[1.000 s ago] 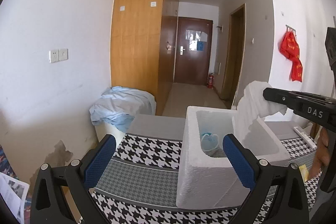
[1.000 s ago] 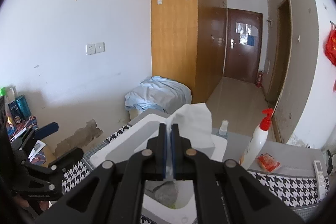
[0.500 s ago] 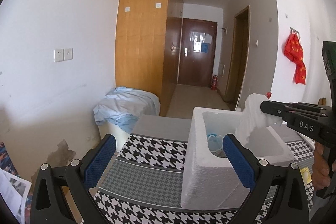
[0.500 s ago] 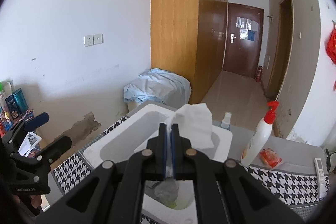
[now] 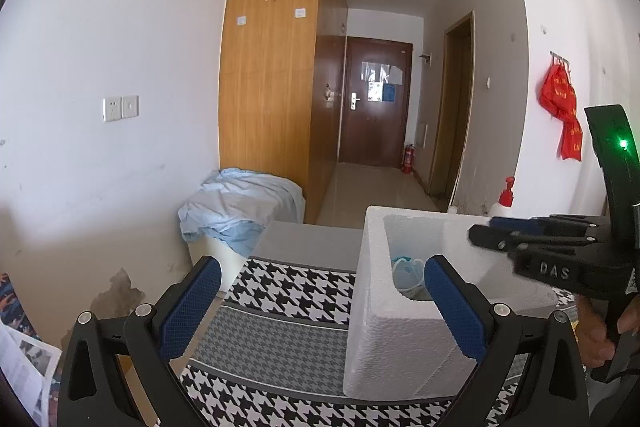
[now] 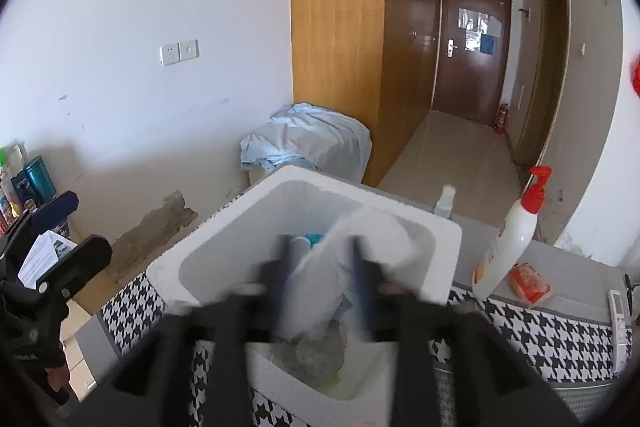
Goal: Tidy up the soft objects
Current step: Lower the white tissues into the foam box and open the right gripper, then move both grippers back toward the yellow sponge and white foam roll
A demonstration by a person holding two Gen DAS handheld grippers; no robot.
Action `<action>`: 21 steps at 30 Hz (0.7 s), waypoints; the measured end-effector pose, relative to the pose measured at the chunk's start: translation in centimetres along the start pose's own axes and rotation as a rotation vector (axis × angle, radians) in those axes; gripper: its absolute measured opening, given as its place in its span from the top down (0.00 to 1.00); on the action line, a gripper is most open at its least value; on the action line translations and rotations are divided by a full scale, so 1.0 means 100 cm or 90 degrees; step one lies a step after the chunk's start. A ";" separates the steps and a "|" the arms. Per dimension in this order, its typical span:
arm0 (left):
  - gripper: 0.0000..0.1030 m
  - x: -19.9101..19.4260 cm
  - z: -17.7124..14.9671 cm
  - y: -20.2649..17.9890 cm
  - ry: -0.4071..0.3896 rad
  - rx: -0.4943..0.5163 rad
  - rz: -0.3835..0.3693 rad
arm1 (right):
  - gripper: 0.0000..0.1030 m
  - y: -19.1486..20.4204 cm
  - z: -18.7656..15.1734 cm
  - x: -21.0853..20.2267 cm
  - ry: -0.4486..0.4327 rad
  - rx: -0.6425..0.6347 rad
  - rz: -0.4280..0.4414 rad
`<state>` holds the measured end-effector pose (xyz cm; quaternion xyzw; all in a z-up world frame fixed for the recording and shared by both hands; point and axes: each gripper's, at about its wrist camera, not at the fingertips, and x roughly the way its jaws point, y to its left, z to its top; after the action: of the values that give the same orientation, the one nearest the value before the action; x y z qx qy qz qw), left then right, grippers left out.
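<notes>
While the right gripper [image 6: 320, 267] had held its fingers pressed flat on a white tissue above the foam box [image 6: 224, 223] half a second before, they now stood parted, blurred with motion, and the white tissue [image 6: 340, 259] hung loose between them over the box's hollow. I judge this the release: the tissue was dropping to join the blue and grey soft things lying below the fingers, so this item was nearly stowed. Seen from the left wrist, that gripper reached level across the box's rim with no tissue showing at its tip. Holding nothing, the left gripper [image 5: 320, 291] hovered with its fingers wide apart, the box's near corner just inside the right finger, above the houndstooth-covered bench [image 5: 280, 331].
</notes>
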<state>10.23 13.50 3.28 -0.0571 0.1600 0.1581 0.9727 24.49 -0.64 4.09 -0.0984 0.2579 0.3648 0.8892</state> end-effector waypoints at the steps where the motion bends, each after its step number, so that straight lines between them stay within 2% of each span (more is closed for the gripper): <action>1: 0.01 0.000 0.000 0.000 0.000 -0.001 0.000 | 0.27 -0.001 0.000 -0.002 -0.006 0.008 0.006; 4: 0.01 0.000 0.000 0.000 0.000 0.000 0.000 | 0.26 -0.003 -0.001 -0.004 -0.005 0.013 0.020; 13: 0.01 -0.003 0.000 -0.001 -0.003 -0.001 0.002 | 0.25 0.002 -0.006 -0.009 0.000 -0.008 0.004; 21: 0.01 -0.011 -0.001 -0.010 -0.010 0.013 -0.001 | 0.09 -0.003 -0.013 -0.027 -0.030 0.010 0.002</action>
<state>9.54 12.25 3.60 -0.0462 0.1537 0.1564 0.9746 22.61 -2.96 4.37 -0.0827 0.2400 0.3665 0.8951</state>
